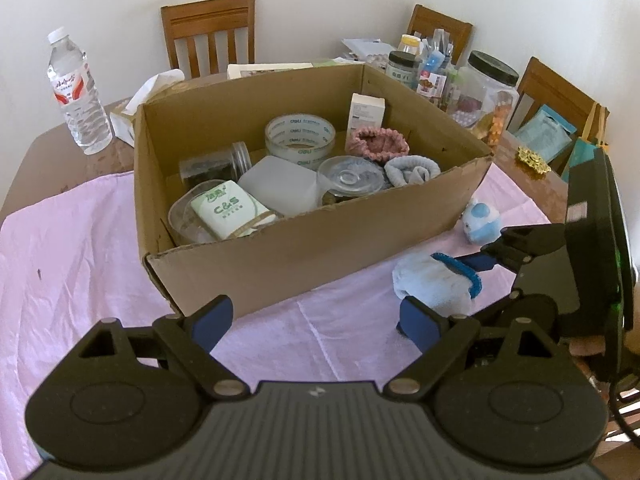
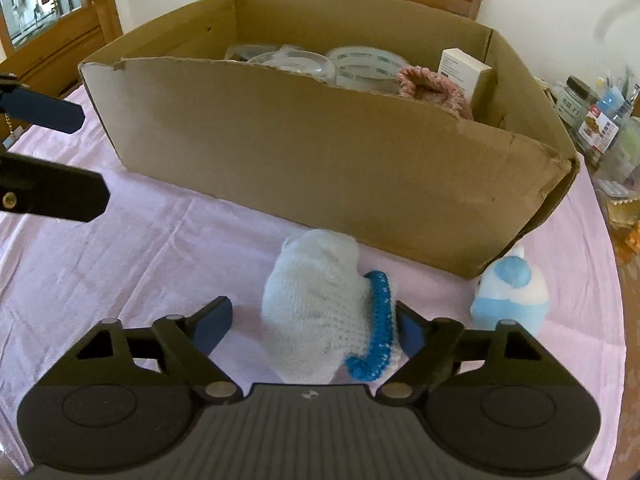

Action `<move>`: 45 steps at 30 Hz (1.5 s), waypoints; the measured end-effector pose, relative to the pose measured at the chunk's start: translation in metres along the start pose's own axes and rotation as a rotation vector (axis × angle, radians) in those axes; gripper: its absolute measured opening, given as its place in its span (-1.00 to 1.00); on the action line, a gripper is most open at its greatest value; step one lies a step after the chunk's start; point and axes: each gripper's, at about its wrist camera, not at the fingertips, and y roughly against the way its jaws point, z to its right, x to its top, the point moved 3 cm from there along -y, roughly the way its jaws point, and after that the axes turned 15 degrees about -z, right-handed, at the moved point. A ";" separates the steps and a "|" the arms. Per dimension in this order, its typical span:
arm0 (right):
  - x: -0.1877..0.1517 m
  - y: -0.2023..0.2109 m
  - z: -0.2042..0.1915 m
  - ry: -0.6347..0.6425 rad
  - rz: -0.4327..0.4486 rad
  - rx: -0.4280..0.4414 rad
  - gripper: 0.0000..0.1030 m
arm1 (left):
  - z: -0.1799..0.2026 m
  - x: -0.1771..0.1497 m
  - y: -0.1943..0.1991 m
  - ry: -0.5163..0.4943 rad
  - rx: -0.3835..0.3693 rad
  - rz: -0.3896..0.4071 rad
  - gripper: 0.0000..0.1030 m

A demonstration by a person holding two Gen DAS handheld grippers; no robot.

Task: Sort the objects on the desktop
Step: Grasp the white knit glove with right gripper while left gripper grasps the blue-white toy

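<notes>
The right gripper [image 2: 314,322] is standing with its jaws partway apart around a white knitted glove [image 2: 320,308] with a blue cuff. The glove is lying between the blue pads; the right pad is sitting against the cuff, while the left pad [image 2: 214,320] is standing clear of the knit, so the jaws are not pressing on it from both sides. The glove is resting on the pink cloth [image 2: 140,248] that is covering the tabletop, just in front of the near wall of an open cardboard box [image 2: 320,152].

The left gripper [image 1: 316,316] is hovering with its jaws spread wide and nothing between them, over the cloth in front of the box's near corner.

A small blue and white plush toy [image 2: 510,292] is sitting on the cloth just right of the glove, close to the box's right corner. Inside the box, a roll of clear tape [image 1: 300,136], a pink knitted band [image 1: 378,144], a grey knitted band [image 1: 412,170], a small white carton [image 1: 366,114], a C&S tissue pack [image 1: 228,210] and clear lidded containers are lying together. A water bottle [image 1: 76,96] is standing towards the tabletop's far left corner, and jars [image 1: 486,92] are crowding its far right corner.
</notes>
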 end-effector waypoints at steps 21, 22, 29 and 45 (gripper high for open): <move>-0.052 0.041 0.051 -0.062 -0.030 0.013 0.26 | 0.067 0.011 -0.011 -0.114 -0.049 0.003 0.76; -0.058 0.046 0.057 -0.066 -0.027 0.009 0.26 | 0.072 0.013 -0.013 -0.113 -0.053 0.002 0.76; -0.077 0.054 0.093 -0.061 -0.034 -0.004 0.26 | 0.111 0.024 -0.034 -0.094 -0.066 -0.008 0.76; -0.099 0.060 0.157 0.033 -0.012 0.007 0.26 | 0.165 0.054 -0.079 0.079 -0.019 0.029 0.76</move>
